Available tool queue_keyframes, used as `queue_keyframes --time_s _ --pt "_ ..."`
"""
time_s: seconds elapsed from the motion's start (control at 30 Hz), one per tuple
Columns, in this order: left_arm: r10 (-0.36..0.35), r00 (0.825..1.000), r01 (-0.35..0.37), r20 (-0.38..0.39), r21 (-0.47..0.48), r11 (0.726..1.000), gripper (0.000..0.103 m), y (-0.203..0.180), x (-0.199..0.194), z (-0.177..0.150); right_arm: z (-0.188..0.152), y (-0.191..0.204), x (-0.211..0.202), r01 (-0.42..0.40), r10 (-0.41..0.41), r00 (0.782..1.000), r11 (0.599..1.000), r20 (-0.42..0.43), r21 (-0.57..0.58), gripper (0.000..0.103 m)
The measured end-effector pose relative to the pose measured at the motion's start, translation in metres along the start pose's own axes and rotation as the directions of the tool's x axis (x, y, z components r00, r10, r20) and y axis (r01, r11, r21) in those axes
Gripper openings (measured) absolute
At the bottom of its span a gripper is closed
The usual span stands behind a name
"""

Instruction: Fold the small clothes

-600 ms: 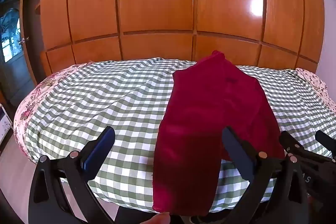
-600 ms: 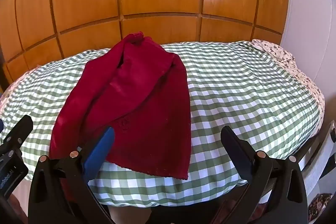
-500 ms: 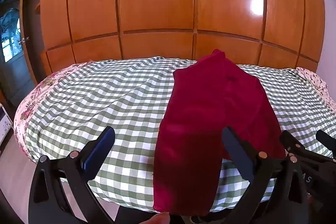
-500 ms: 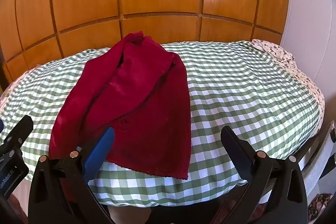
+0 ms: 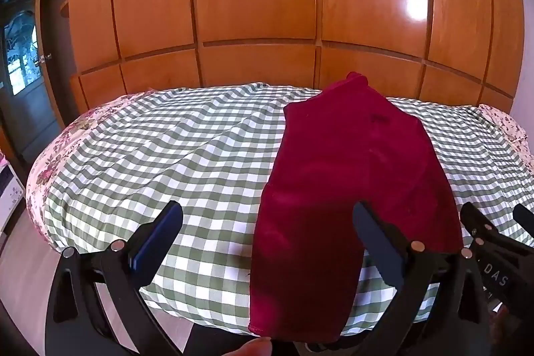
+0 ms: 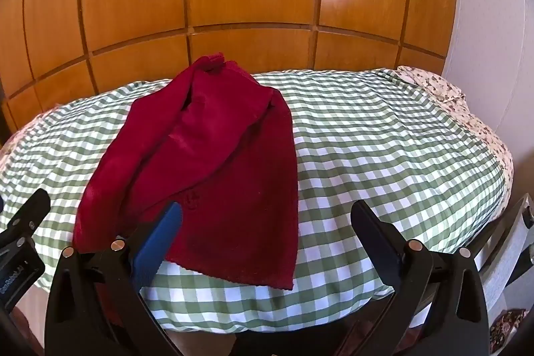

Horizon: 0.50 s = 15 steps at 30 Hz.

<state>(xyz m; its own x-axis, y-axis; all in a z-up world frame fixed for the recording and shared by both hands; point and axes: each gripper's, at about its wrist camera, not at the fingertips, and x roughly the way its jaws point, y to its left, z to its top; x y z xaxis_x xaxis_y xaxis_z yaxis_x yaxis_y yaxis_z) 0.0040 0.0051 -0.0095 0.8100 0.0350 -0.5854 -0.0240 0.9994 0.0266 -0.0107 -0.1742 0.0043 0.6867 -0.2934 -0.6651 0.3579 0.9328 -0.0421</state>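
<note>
A dark red garment [image 5: 350, 175] lies lengthwise on the green-and-white checked bed [image 5: 173, 155], its near hem hanging over the front edge. In the right wrist view the same red garment [image 6: 213, 162] shows a sleeve folded along its left side. My left gripper [image 5: 267, 239] hovers open over the bed's near edge, its right finger in front of the cloth and nothing between the jaws. My right gripper [image 6: 267, 239] is open too, above the garment's near right corner, with its blue left pad [image 6: 157, 239] over the cloth. Each gripper shows at the edge of the other's view.
A tall wooden wardrobe [image 5: 253, 5] stands right behind the bed. Floral sheet [image 6: 467, 109] shows at the bed's ends. A door with a window [image 5: 20, 55] is at far left, a white wall [image 6: 484, 5] at far right. A fingertip [image 5: 253, 347] shows at the left view's bottom edge.
</note>
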Motion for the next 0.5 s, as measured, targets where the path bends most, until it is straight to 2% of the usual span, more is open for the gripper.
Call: queue_keyframes --time_s 0.27,0.5 --pt "-0.007 1.000 0.007 -0.023 0.015 1.000 0.101 -0.0005 0.0060 -0.0014 -0.0031 -0.0011 0.0118 0.004 -0.004 1.000 1.000 -0.026 -0.001 0.100" --pt "-0.004 1.000 0.004 0.000 0.031 1.000 0.101 -0.0036 0.0006 -0.0010 -0.0010 -0.0007 0.0082 0.009 -0.009 1.000 1.000 -0.009 -0.001 0.100"
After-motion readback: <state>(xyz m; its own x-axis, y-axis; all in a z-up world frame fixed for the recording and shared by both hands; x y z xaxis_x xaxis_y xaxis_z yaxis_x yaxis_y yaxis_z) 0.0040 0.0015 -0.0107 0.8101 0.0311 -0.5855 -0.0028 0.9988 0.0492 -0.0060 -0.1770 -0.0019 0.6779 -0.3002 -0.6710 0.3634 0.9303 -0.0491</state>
